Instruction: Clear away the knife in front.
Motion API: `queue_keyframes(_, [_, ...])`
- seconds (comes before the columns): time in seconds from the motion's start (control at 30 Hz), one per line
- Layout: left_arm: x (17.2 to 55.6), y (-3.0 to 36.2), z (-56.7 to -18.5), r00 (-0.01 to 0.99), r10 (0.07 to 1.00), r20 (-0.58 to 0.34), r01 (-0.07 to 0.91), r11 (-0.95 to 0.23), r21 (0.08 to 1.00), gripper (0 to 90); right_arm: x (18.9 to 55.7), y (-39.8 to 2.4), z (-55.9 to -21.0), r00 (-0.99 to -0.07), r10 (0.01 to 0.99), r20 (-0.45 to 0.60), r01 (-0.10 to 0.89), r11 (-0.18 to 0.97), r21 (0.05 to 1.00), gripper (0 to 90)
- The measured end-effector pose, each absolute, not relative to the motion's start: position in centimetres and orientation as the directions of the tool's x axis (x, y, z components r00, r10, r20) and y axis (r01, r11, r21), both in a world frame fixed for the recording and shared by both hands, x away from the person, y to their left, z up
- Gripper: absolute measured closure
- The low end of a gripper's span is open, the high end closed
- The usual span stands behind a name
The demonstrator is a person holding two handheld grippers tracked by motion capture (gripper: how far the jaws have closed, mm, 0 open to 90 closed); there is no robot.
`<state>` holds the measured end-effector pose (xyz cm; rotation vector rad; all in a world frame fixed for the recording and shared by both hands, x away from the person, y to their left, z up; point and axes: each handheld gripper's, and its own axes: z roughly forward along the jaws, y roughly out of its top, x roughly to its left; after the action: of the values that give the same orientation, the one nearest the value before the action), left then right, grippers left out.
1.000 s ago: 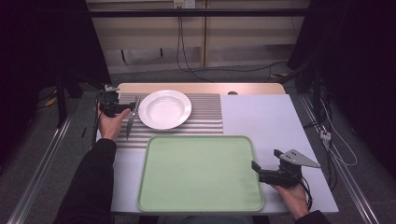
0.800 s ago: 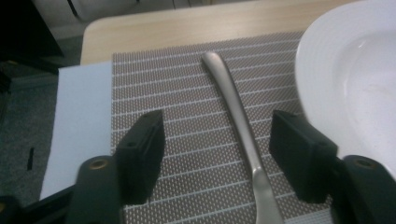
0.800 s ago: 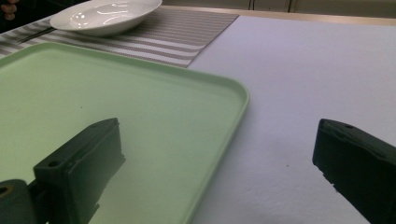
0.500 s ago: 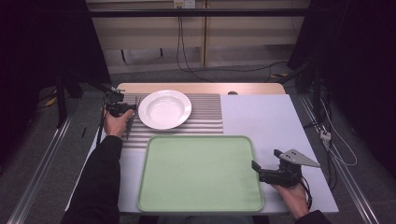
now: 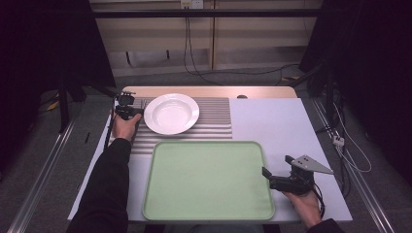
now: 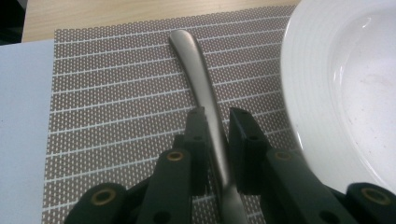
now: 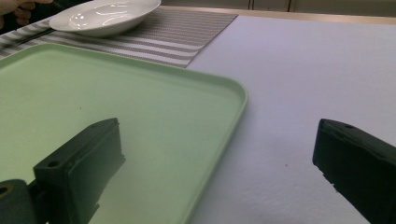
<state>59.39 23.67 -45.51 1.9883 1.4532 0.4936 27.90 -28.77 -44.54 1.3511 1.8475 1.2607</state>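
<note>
now left gripper [image 6: 217,128] closing on the utensil handle [image 6: 201,86]
jaws just narrowed around it; white plate [image 6: 345,93] just beside, on the striped mat [image 6: 112,93].

left gripper [image 6: 217,121]: jaws just closing | right gripper [image 7: 219,172]: jaws wide apart

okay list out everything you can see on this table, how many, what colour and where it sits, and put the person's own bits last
Utensil handle: one, brushed silver metal, lying on the placemat just left of the plate, between the left gripper's jaws.
Plate: one, white, deep, on the placemat at the far left.
Placemat: one, brown-grey with pale stripes, far left half of the table.
Tray: one, pale green, nothing on it, near centre.
Table: one, white top with a wooden far edge.
Left gripper: one, black, its jaws have just been closing around the handle.
Right gripper: one, black, jaws open, beside the tray's right edge.
</note>
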Motion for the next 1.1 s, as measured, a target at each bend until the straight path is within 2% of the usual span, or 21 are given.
queue_keyframes(0.3, [58.7,24.2,-45.0,0.355,0.933,-0.062,0.735,-0.237,0.635,79.7,27.9,-28.8,-44.6,-0.364,0.925,0.110,0.440,0.067,0.895,1.3])
queue_keyframes(0.5, [57.2,25.0,-45.0,0.339,0.936,-0.095,0.743,-0.204,0.637,79.8,27.9,-28.7,-44.6,-0.362,0.926,0.105,0.441,0.071,0.895,1.3])
queue_keyframes(0.67, [56.4,25.4,-44.9,0.357,0.931,-0.070,0.745,-0.239,0.623,79.4,27.9,-28.6,-44.6,-0.365,0.925,0.106,0.443,0.073,0.894,1.3])
queue_keyframes(1.1, [56.3,24.5,-45.0,0.304,0.952,-0.043,0.760,-0.215,0.613,78.4,27.9,-28.6,-44.5,-0.369,0.923,0.105,0.438,0.073,0.896,1.4])
